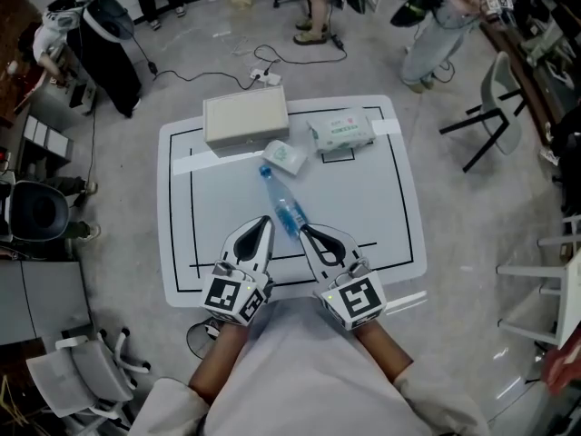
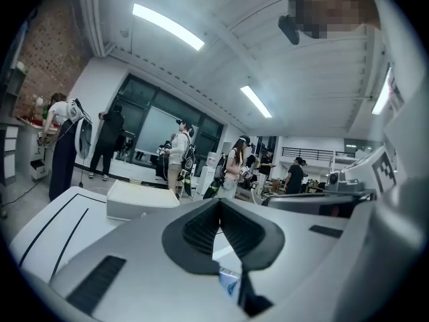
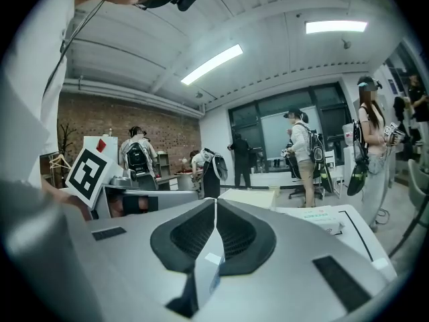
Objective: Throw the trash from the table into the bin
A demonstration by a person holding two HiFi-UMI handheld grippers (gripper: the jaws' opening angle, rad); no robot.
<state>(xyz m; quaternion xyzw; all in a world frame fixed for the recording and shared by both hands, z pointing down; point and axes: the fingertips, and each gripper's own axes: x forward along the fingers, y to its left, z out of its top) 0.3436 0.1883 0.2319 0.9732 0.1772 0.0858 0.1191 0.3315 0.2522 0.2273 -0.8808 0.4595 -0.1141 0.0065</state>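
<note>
The left gripper [image 1: 264, 222] hovers low over the near edge of the white table [image 1: 363, 207], pointing away from the person. Its jaws are pressed together and pinch nothing; its own view shows the two dark pads meeting at a seam. Well ahead of it, at the far side of the table, sits a pale closed box [image 1: 245, 121], slightly to the left of its tips.

Between the two grippers, just right of the left tips, a clear plastic bottle [image 1: 283, 205] lies on its side. Its blue cap points away from the person and its base end lies level with the fingertips. Whether either gripper touches it cannot be told. Beyond the cap, ahead of both grippers, lies a small greenish tissue pack [image 1: 286, 157], close to the box's right corner.

The right gripper [image 1: 304, 231] is just right of the bottle's base, angled slightly inward towards it. Its jaws are also clenched on nothing, the pads meeting in its own view with the bottle's body below them. Far ahead and to the right of this gripper lies a flat pack of wipes [image 1: 342, 130], apart from the tissue pack.
</note>
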